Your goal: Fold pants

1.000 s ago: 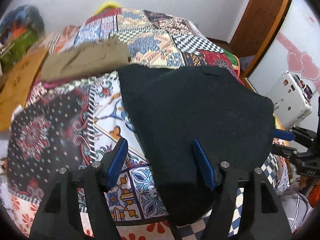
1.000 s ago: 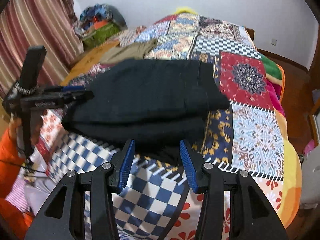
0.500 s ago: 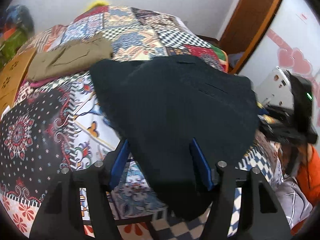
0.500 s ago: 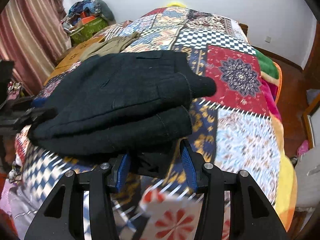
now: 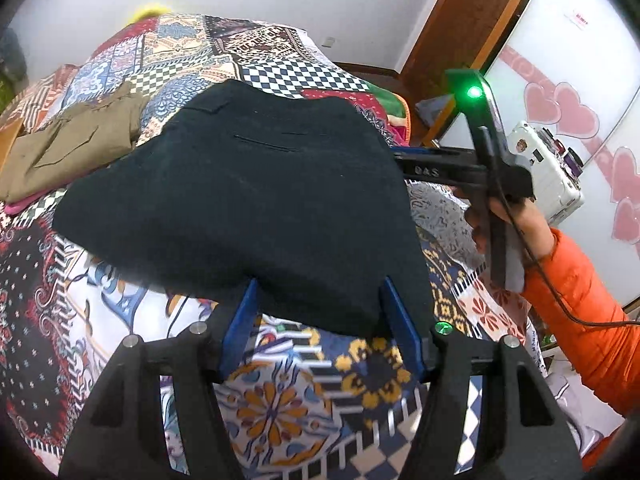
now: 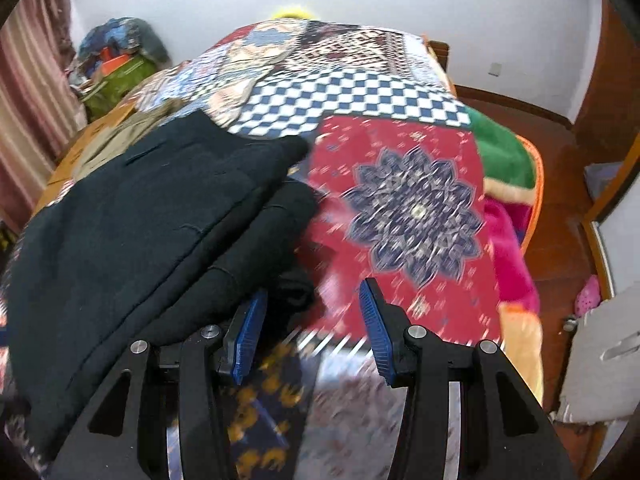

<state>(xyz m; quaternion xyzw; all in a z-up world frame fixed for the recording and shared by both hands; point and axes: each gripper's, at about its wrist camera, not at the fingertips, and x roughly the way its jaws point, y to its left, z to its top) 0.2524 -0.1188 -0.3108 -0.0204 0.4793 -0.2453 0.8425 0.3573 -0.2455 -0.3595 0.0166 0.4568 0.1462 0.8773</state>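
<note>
The folded black pants (image 5: 240, 200) lie on the patchwork bedspread (image 5: 280, 400), filling the middle of the left wrist view. A slit back pocket faces up near their far edge, toward 12 o'clock.

The left gripper (image 5: 320, 320) has its blue fingers (image 5: 240, 320) spread wide, one at either side of the near edge of the pants. The cloth sags between them, but whether they touch it I cannot tell.

At 3 o'clock in that view, the right gripper (image 5: 460, 168) reaches in against the right-hand edge of the pants. White writing on its black bar is too blurred to read with any surety. A green light glows on the upright above it, and a hand in an orange sleeve (image 5: 580, 288) holds the handle.

In the right wrist view, the pants (image 6: 140, 220) show as stacked layers at 9 o'clock. The right gripper (image 6: 312, 320) has its fingers (image 6: 372, 320) parted, with nothing between them but blurred bedspread (image 6: 400, 200). The left finger sits just beside the lowest fold.

Folded olive-brown trousers (image 5: 72, 144) rest at 10 o'clock, near the black pair. A white wardrobe door (image 5: 580, 80) at 2 o'clock bears pink hearts and a small red label, unreadable.
</note>
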